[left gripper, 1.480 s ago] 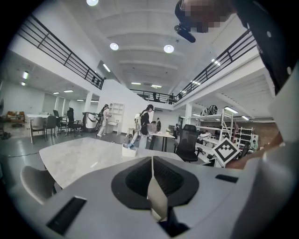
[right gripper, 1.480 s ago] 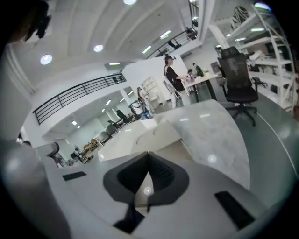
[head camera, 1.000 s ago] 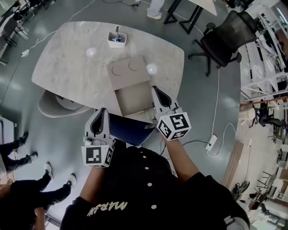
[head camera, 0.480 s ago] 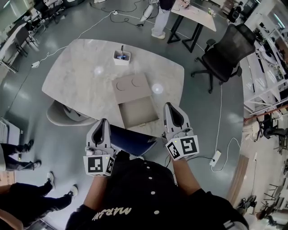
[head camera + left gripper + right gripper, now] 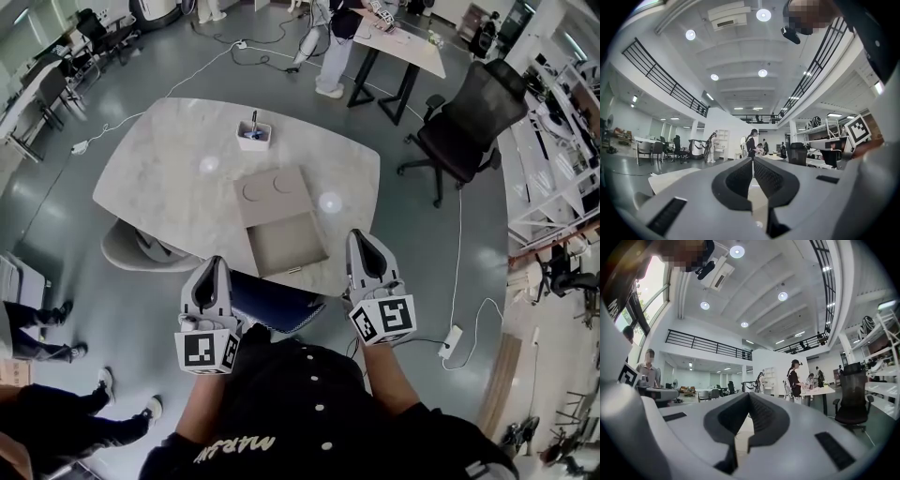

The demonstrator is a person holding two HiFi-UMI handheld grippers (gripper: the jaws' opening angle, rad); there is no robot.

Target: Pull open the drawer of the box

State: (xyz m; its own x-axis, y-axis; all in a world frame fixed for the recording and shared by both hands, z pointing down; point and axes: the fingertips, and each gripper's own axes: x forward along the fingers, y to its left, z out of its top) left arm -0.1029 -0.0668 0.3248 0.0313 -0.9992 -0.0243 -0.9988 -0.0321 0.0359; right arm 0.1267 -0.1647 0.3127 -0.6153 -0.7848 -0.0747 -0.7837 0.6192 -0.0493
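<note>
On the marble table [image 5: 169,178] lies a flat cardboard box [image 5: 272,192] with two round marks on its lid. Its drawer [image 5: 286,246] stands pulled out toward me and looks empty. In the head view my left gripper [image 5: 211,267] hangs off the table's near edge, left of the drawer. My right gripper [image 5: 361,242] hovers at the drawer's right, apart from it. Both point level and away from me. The left gripper [image 5: 753,161] and the right gripper [image 5: 749,397] each have their pads together, with nothing between them.
A white pen holder [image 5: 253,134] stands at the table's far side. A dark blue chair seat [image 5: 272,300] sits under the near edge and a grey chair [image 5: 131,248] at the left. A black office chair [image 5: 459,122] stands to the right. Cables [image 5: 459,281] run over the floor.
Both grippers have risen and drawn back from the box. The right one has moved right, away from the drawer's front corner. The drawer stays pulled out.
</note>
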